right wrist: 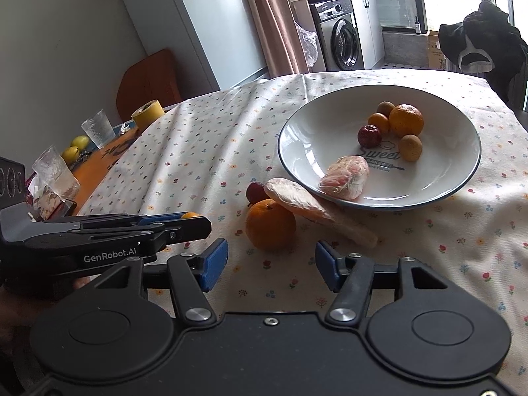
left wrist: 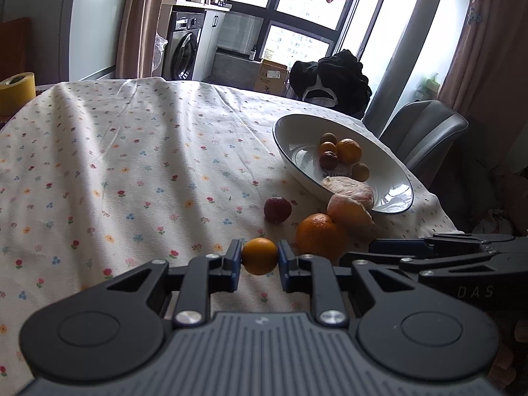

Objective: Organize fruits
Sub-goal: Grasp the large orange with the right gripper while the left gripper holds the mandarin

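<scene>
The bench (left wrist: 115, 151) wears a cream cloth sprinkled with small flowers, creased in long folds. Behind it stand a washing machine (left wrist: 184, 52), pink curtains and bright windows; a dark bundle of clothing (left wrist: 333, 79) hangs over a chair at the far edge, and a grey chair (left wrist: 425, 128) sits to the right.

Only the right wrist view shows the uncovered orange end of the bench with two drinking glasses (right wrist: 97, 128), two yellow-green fruits (right wrist: 76, 148) and a roll of yellow tape (right wrist: 148, 112). The left wrist view catches the tape alone.

A white plate (right wrist: 429, 105) with a dark rim holds an orange, three small yellowish fruits, a dark red fruit (right wrist: 369, 136) and a peeled citrus segment (right wrist: 345, 178). A second segment (right wrist: 297, 199) leans on the plate's near rim, lying on the cloth. Just beside it sits a large orange (right wrist: 270, 226), and a red fruit (left wrist: 277, 209) lies close behind that.

The left gripper (left wrist: 260, 257) has its jaws pinching a small round orange fruit (left wrist: 260, 255) from both sides, low above the cloth near the large orange; its skin is smooth and evenly coloured. In the right wrist view this fruit shows only as an orange sliver at the tip of the left gripper.

The right gripper (right wrist: 271, 260) has its jaws spread apart with nothing between them, just short of the large orange.
</scene>
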